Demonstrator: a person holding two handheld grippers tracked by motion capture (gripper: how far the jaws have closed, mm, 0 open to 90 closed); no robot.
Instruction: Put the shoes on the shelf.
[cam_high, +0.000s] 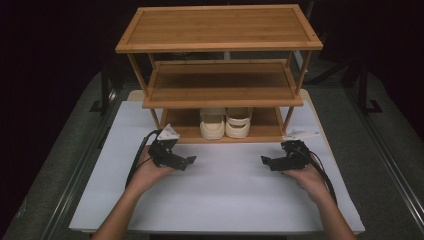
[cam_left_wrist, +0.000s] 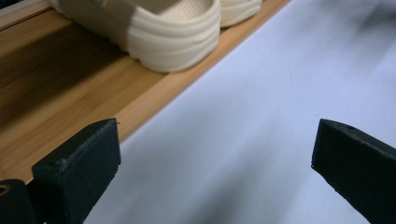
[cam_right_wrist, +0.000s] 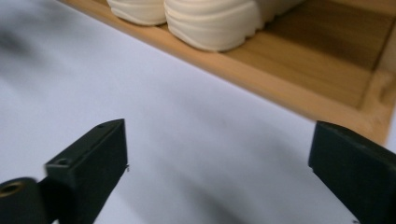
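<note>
— Where shelved: pair of cream foam sandals (cam_high: 226, 123), side by side on bottom tier of bamboo shoe rack (cam_high: 218, 45).
— Handling?
— Likely light, soft, ribbed soles; best gripped at heel rim. Left gripper (cam_high: 189, 161), right gripper (cam_high: 266, 161): wide open, empty, over white tabletop (cam_high: 225, 195).

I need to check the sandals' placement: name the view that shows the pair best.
The high view: both cream sandals sit side by side on the rack's bottom shelf. The left gripper view and right gripper view show just their rounded ends, cropped.
</note>
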